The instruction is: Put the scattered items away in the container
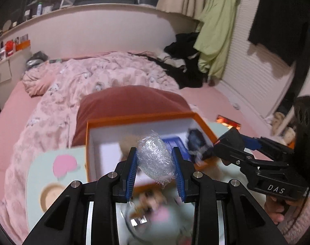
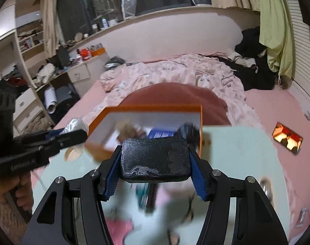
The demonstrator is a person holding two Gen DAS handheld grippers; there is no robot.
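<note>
Two hand-held grippers (image 1: 156, 162) (image 2: 155, 164) each grip one item before one orange box (image 1: 138, 117).

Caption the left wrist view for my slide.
Left claw grips a crinkled plastic-wrapped ball before the orange box.

Left wrist view: fisheye camera mounted behind the left gripper (image 1: 155, 163), looking forward and downward along its fingers; the open orange cardboard box with white lining (image 1: 138, 120) sits close at frame centre. Right wrist view: the same arrangement behind the right gripper (image 2: 155, 175), facing likewise, box (image 2: 155, 110) centre, near. Both views share the box, the pale green printed tabletop (image 1: 42, 167) and the crumpled pink quilt (image 1: 89, 75) beyond. Each shows the other gripper at its side edge.
</note>
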